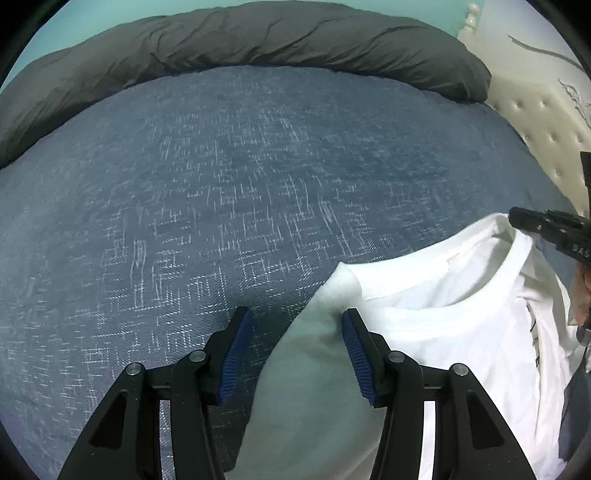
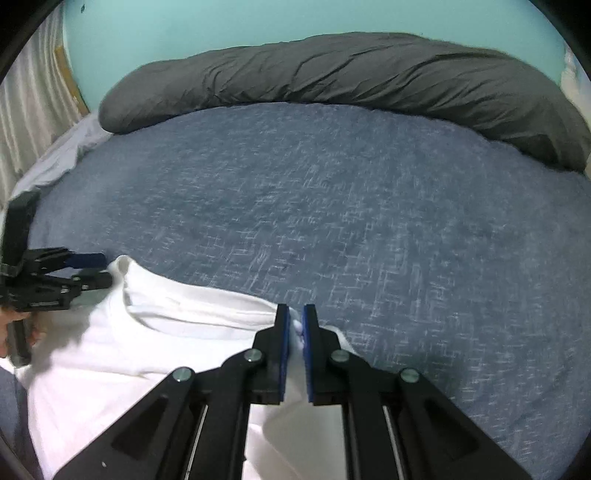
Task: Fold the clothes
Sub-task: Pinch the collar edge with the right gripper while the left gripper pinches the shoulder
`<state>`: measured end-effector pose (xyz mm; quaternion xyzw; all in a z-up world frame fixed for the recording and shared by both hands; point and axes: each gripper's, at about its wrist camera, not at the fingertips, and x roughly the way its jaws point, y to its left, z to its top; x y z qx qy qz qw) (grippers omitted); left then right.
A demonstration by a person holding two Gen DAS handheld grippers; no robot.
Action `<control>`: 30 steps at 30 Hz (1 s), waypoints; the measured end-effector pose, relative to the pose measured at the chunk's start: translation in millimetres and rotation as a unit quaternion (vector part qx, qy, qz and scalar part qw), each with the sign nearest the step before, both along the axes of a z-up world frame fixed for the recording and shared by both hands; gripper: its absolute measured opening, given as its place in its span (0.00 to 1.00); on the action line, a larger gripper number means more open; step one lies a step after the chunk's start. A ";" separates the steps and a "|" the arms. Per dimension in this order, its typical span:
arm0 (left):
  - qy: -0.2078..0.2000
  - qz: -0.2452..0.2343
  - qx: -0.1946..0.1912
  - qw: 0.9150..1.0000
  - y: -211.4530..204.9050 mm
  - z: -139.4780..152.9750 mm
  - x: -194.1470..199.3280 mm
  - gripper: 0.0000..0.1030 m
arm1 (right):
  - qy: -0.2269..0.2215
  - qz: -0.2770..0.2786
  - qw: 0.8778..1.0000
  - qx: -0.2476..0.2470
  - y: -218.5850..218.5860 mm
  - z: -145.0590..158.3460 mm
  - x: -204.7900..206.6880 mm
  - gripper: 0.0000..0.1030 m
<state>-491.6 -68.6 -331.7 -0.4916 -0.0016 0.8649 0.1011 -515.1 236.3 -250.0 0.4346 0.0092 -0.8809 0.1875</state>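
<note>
A white T-shirt (image 1: 443,332) lies on the blue patterned bedspread (image 1: 221,184), collar facing away. My left gripper (image 1: 297,317) is open, its jaws wide apart around the shirt's left shoulder. In the right wrist view my right gripper (image 2: 295,321) is shut on the T-shirt (image 2: 129,347) at its right shoulder, with white cloth pinched between the blue pads. The left gripper also shows in the right wrist view (image 2: 88,269) at the shirt's far shoulder, and the right gripper shows in the left wrist view (image 1: 517,218) by the collar.
A long dark grey pillow (image 1: 258,40) lies along the far edge of the bed. A cream tufted headboard (image 1: 543,122) stands at the right. A teal wall (image 2: 258,26) is behind. Curtains (image 2: 29,110) hang at the left.
</note>
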 end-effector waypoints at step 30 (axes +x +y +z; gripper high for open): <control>0.044 0.005 -0.050 0.998 10.2 13.1 11.7 0.01 | -0.001 0.027 0.998 0.062 -4.9 -22.3 -0.4 0.03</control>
